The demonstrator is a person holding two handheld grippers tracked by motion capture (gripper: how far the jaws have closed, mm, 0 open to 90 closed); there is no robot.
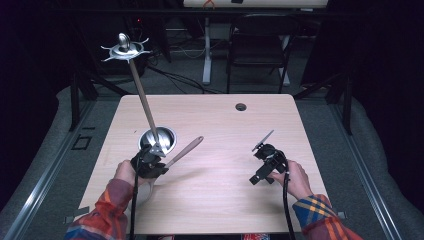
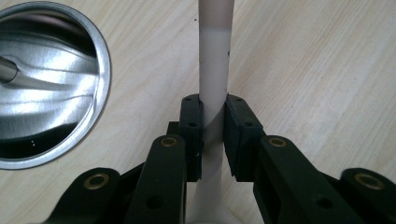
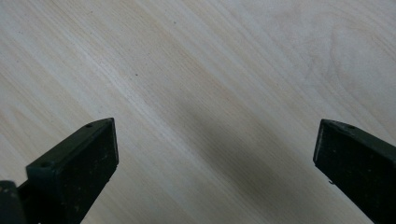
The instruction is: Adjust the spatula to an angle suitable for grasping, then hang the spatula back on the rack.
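A round metal cup (image 1: 159, 136) (image 2: 46, 84) stands on the wooden table (image 1: 225, 125). A long wooden-handled utensil (image 1: 142, 100) leans out of it toward the back left, its spiked metal head (image 1: 125, 49) high up. Its metal end (image 2: 8, 72) rests inside the cup. My left gripper (image 1: 152, 162) (image 2: 214, 105), just right of the cup, is shut on the pale neck of a spatula (image 2: 214, 60). The spatula's brown wooden handle (image 1: 187, 148) points to the back right. My right gripper (image 1: 259, 176) (image 3: 215, 140) hovers open over bare wood, nothing between its jaws.
A small round cable hole (image 1: 241, 106) sits near the table's far edge. A dark chair (image 1: 260, 45) and a desk leg (image 1: 206, 50) stand on the floor behind the table. Both forearms wear plaid sleeves at the near edge.
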